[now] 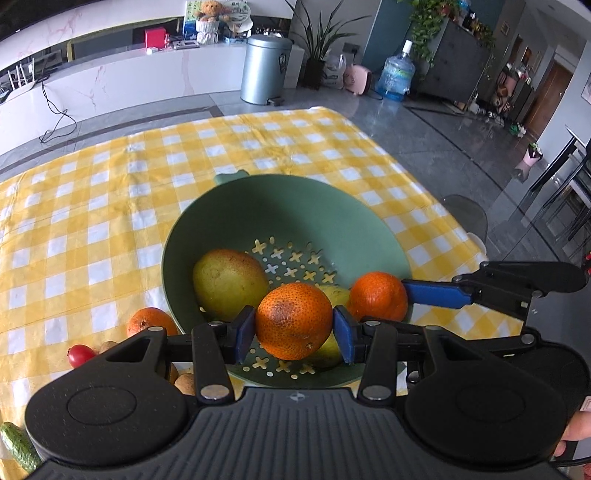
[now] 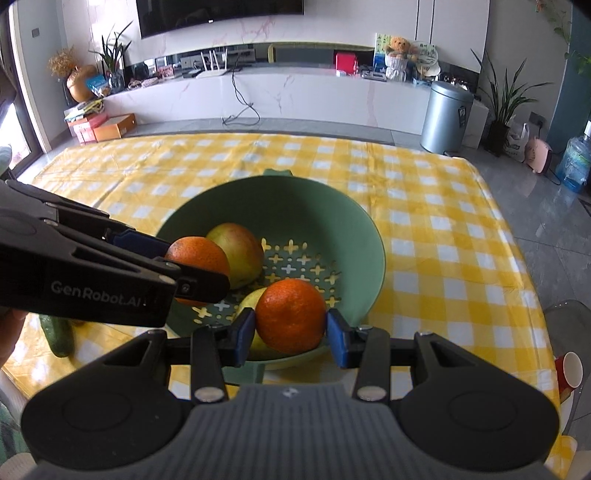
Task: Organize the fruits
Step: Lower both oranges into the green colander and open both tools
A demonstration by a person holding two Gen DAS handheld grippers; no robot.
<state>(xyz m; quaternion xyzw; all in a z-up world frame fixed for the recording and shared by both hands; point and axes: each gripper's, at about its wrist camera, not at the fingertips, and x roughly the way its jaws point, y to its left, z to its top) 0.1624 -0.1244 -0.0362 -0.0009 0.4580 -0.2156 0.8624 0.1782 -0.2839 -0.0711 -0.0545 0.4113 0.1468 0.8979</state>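
Two oranges hang over the green colander (image 1: 388,240), which sits on the yellow checked tablecloth (image 1: 92,221). The left gripper (image 1: 293,326) clamps the blotched orange (image 1: 293,321); the right gripper (image 2: 290,328) pinches the other orange (image 2: 290,315). Two pears (image 1: 227,282) lie in the bowl. A third orange (image 1: 147,320), a cherry tomato (image 1: 79,355) and a cucumber (image 1: 18,445) rest on the cloth beside it.

Setting: a home, probably an open living and dining room. A wall television (image 2: 220,16) hangs over a long marble console (image 2: 295,96) with a teddy bear (image 2: 397,46). Potted plants (image 2: 504,107), bin (image 2: 445,116), water jug (image 1: 397,75), checked tablecloth (image 2: 424,192).
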